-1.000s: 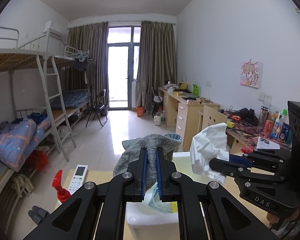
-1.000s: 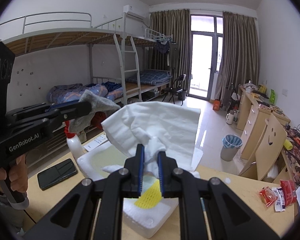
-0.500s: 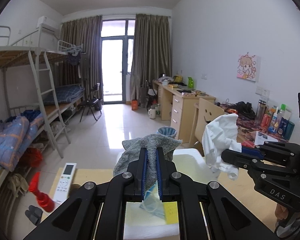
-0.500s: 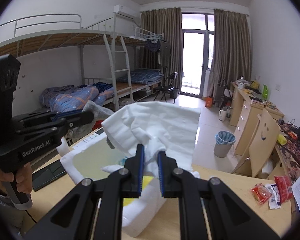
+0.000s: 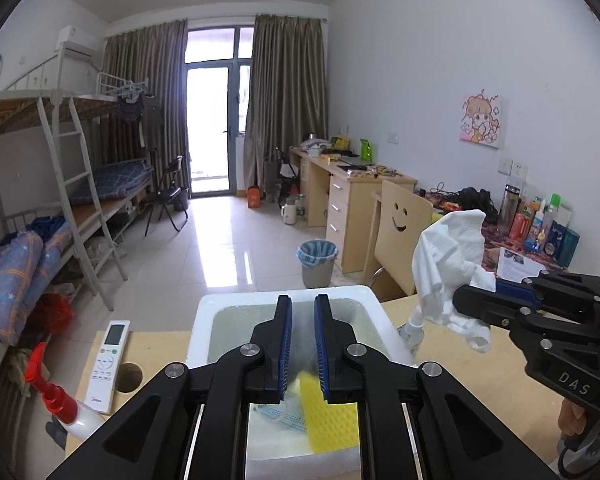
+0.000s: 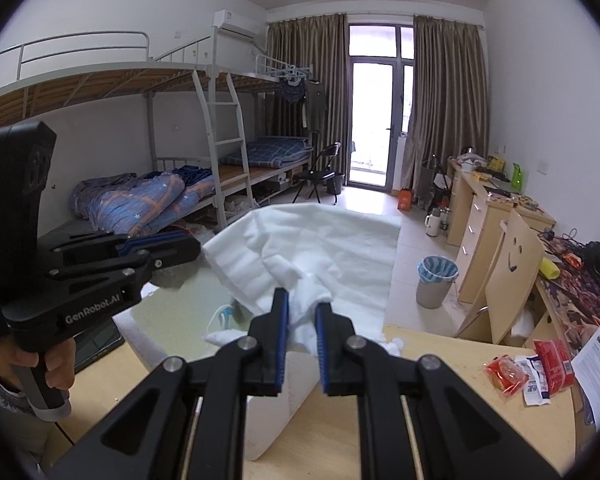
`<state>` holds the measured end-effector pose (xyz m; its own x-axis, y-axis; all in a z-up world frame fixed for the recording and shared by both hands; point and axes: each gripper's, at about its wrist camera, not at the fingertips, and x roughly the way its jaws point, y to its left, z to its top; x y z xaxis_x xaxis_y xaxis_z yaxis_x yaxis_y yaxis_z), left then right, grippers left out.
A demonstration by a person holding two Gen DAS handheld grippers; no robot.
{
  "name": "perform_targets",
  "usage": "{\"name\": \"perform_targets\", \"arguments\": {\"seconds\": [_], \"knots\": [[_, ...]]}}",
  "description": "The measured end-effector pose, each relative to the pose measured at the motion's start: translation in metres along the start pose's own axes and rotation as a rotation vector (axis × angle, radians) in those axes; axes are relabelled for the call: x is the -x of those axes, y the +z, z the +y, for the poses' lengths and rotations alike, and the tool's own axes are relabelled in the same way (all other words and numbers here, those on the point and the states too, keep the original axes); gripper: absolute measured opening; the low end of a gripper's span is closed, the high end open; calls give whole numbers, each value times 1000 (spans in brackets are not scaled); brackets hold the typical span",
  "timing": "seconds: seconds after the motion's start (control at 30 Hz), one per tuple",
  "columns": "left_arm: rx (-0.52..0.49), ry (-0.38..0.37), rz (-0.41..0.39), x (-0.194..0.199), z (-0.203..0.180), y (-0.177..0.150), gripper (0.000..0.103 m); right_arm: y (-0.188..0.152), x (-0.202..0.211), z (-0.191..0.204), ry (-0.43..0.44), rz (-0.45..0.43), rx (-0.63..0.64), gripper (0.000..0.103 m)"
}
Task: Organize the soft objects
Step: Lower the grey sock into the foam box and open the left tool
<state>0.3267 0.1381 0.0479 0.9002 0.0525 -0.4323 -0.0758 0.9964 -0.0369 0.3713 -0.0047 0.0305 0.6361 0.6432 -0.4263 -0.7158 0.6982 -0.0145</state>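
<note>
A white foam box (image 5: 204,316) sits on the wooden desk. Inside it lie a yellow sponge (image 5: 332,420) and a blue face mask (image 5: 278,414). My left gripper (image 5: 303,320) hangs over the box, jaws slightly apart with nothing between them; the grey cloth is out of sight. My right gripper (image 6: 302,312) is shut on a white cloth (image 6: 324,244) and holds it up at the box's right side. The white cloth also shows in the left wrist view (image 5: 450,264). The left gripper also shows in the right wrist view (image 6: 180,246).
A remote control (image 5: 108,360) and a red-topped spray bottle (image 5: 56,396) lie left of the box. A phone (image 6: 96,344) lies on the desk. Snack packets (image 6: 532,368) lie at the right. A chair (image 5: 400,224) and a bin (image 5: 317,262) stand beyond the desk.
The left gripper has opened and the grey cloth is gone from its jaws. The right gripper still holds the white cloth beside the box.
</note>
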Motion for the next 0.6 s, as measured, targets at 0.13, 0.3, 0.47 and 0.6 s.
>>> {"name": "perform_targets", "arguments": {"seconds": [0.13,0.3,0.47,0.6], "knots": [[23,25,-21,5,6,0,91,0,0,1,-4,-4,-3,16],[62,69,-68,19,12,1,102,-2,1,-1,-1,-3,1,16],[33,98,-95,32,8,0,102,-3,2,-1,11,-5,6,16],[22,100,-112,43,7,1,102,-3,0,1,23,-3,15,16]]}}
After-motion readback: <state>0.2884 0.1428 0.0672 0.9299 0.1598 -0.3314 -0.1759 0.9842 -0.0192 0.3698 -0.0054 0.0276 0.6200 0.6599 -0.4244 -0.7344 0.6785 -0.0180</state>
